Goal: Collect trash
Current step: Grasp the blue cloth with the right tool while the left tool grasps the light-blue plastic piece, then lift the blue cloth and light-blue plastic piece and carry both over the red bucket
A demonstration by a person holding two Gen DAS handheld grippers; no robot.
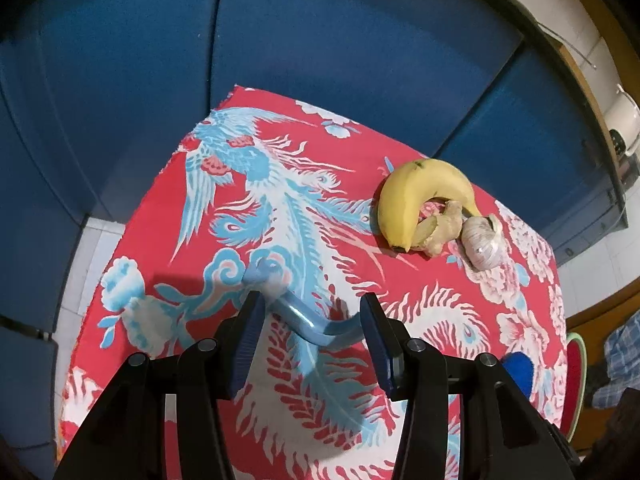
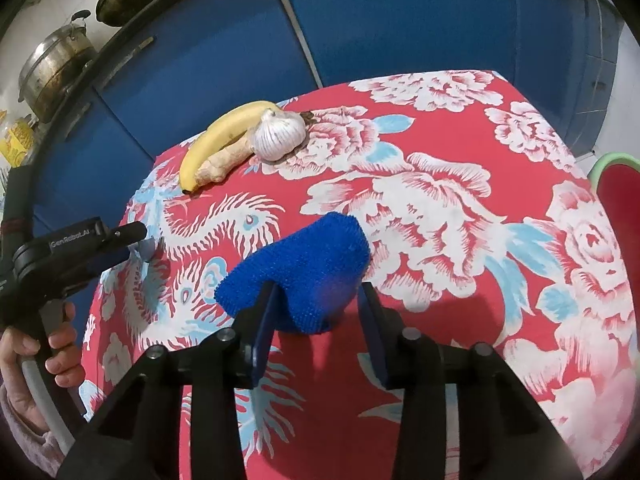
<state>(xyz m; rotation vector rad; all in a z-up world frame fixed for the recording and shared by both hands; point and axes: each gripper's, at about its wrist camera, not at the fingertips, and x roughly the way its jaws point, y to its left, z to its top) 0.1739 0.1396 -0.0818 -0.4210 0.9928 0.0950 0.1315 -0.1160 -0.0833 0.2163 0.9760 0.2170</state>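
In the left wrist view my left gripper [image 1: 312,316] hangs over the red flowered tablecloth [image 1: 280,208]. It is shut on a light-blue bent plastic piece [image 1: 298,318], which spans from pad to pad; one end sticks out past the left finger. Seen from the right wrist, a person's hand carries the left gripper [image 2: 130,244] at the table's left edge. My right gripper [image 2: 318,300] is shut on a bunched blue cloth [image 2: 316,256] that humps up between its fingers. That blue cloth [image 1: 518,368] also peeks out behind the left gripper's right arm.
A banana [image 1: 404,196], a piece of ginger [image 1: 440,228] and a garlic bulb [image 1: 482,244] lie together near the table's far edge. Blue cabinet doors [image 1: 320,40] stand behind the table. Pots [image 2: 52,68] sit on the counter above. A red stool with a green rim [image 2: 618,184] stands at the right.
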